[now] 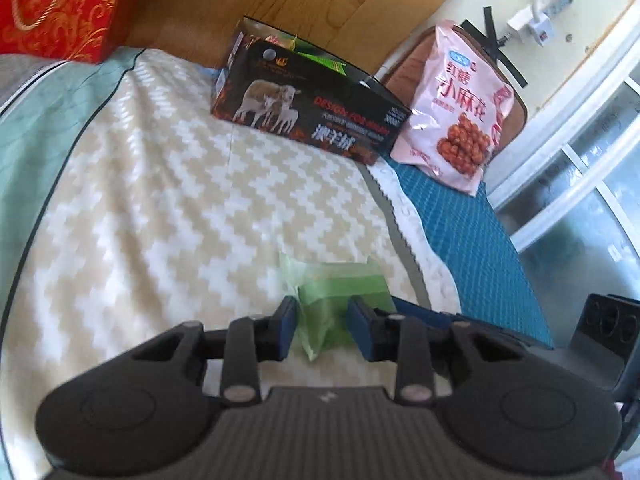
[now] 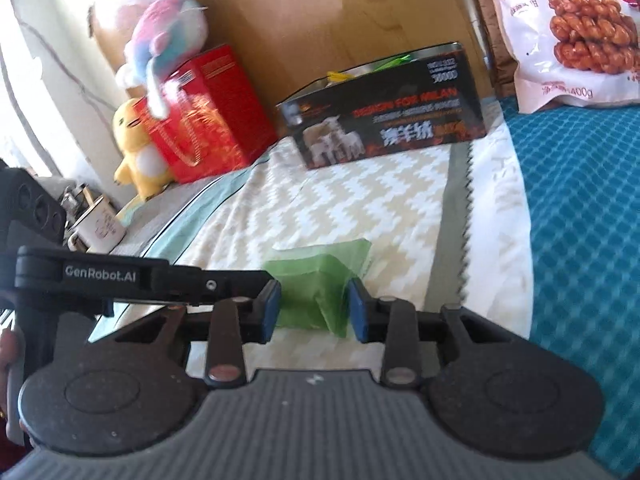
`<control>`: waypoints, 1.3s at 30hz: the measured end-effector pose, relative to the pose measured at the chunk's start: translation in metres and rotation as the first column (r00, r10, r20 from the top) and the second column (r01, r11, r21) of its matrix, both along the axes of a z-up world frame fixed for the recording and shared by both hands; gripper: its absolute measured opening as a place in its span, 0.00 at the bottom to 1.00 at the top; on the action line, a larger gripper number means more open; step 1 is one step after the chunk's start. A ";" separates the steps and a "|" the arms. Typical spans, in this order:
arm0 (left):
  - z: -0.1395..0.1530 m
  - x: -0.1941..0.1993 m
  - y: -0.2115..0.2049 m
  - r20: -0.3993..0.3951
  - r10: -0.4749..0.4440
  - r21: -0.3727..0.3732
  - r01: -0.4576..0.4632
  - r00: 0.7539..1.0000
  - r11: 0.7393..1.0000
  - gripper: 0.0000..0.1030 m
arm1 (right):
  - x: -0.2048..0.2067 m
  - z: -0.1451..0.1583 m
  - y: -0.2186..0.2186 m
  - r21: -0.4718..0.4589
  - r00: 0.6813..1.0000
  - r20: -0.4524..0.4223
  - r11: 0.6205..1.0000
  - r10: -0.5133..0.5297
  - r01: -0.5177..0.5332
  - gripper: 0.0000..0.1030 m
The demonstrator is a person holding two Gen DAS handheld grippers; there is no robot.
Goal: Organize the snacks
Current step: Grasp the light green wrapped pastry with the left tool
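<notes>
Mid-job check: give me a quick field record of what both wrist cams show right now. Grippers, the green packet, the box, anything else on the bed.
left gripper: pads on either side of the green packet; contact unclear
right gripper: pads flanking the same green packet; contact unclear
packet location: on the zigzag blanket
black box: open top, green and yellow packets inside, far end of blanket
pink snack bag: propped upright right of the box
red box: left of the black box
plush toys: on and beside the red box
mug: off the bed's left edge
</notes>
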State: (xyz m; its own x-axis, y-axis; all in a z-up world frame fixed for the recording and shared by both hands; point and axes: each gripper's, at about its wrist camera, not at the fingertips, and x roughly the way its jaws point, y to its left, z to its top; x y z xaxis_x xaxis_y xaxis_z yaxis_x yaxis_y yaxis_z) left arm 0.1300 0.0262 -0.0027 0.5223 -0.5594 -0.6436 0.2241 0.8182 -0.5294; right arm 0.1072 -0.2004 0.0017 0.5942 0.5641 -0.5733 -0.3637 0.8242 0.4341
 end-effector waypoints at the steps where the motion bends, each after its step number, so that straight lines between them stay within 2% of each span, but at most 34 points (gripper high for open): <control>1: 0.000 -0.010 0.001 0.007 -0.002 0.003 0.002 1.000 1.000 0.29 | -0.004 0.001 0.002 -0.014 1.000 0.007 1.000 0.007 -0.007 0.38; 11: -0.001 -0.095 0.016 0.036 -0.073 -0.009 0.073 0.997 0.997 0.29 | -0.105 0.010 0.032 -0.229 0.979 0.117 0.964 0.166 -0.136 0.38; 17: 0.000 -0.129 0.022 0.049 -0.100 -0.019 0.101 0.994 0.995 0.29 | -0.147 0.011 0.041 -0.287 0.965 0.156 0.944 0.210 -0.159 0.40; 21: 0.001 -0.133 0.025 0.038 -0.107 -0.023 0.108 0.994 0.994 0.34 | -0.151 0.014 0.040 -0.308 0.965 0.180 0.942 0.192 -0.130 0.40; 26: 0.004 -0.133 0.022 0.040 -0.110 -0.013 0.111 0.993 0.994 0.41 | -0.152 0.010 0.040 -0.309 0.971 0.166 0.944 0.175 -0.117 0.41; 33: 0.003 -0.139 0.009 0.051 -0.151 0.026 0.150 0.987 0.988 0.36 | -0.155 0.008 0.043 -0.312 0.967 0.174 0.942 0.185 -0.124 0.43; 36: 0.004 -0.143 0.006 0.067 -0.149 0.050 0.146 0.987 0.988 0.35 | -0.157 0.007 0.043 -0.317 0.967 0.187 0.942 0.172 -0.106 0.39; 38: 0.005 -0.144 0.005 0.072 -0.147 0.058 0.143 0.986 0.988 0.35 | -0.158 0.007 0.041 -0.311 0.970 0.194 0.947 0.149 -0.084 0.30; 39: 0.005 -0.145 0.005 0.075 -0.149 0.061 0.145 0.986 0.988 0.35 | -0.158 0.006 0.040 -0.306 0.970 0.195 0.949 0.143 -0.079 0.29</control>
State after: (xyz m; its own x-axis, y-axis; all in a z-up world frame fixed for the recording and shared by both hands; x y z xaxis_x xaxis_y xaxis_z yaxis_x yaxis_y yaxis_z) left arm -0.0148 0.0311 0.0028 0.4873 -0.5985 -0.6358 0.3833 0.8009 -0.4601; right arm -0.0513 -0.1604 0.0081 0.6636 0.4591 -0.5907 -0.5172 0.8520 0.0811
